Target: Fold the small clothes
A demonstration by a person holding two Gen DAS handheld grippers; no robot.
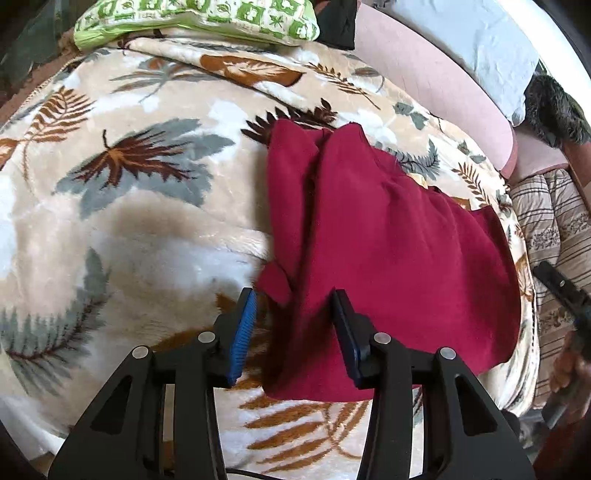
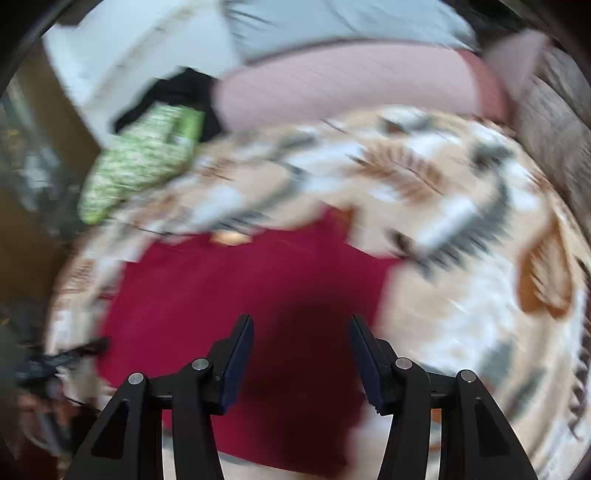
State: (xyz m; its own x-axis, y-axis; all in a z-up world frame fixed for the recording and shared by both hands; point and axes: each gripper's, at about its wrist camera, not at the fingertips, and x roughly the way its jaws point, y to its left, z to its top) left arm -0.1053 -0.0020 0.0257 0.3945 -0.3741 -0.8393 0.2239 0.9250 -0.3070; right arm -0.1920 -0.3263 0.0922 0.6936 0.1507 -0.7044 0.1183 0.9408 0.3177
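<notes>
Across a leaf-patterned blanket [image 1: 140, 206] lies a crimson garment [image 1: 388, 236], partly folded, sleeves tucked over its body. Left gripper [image 1: 295, 299] hovers at its near edge, jaws parted and empty; right gripper [image 2: 301, 325], blurred, hangs likewise spread above the cloth.

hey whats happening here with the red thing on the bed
A person with a handheld gripper in each hand is folding a dark red garment that lies on a leaf-print blanket. The left gripper is open over the garment's near edge, where a small flap sits between its fingers, not yet pinched. The right gripper is also open above the red cloth; its view is blurred. A green patterned pillow sits at the far end.
</notes>
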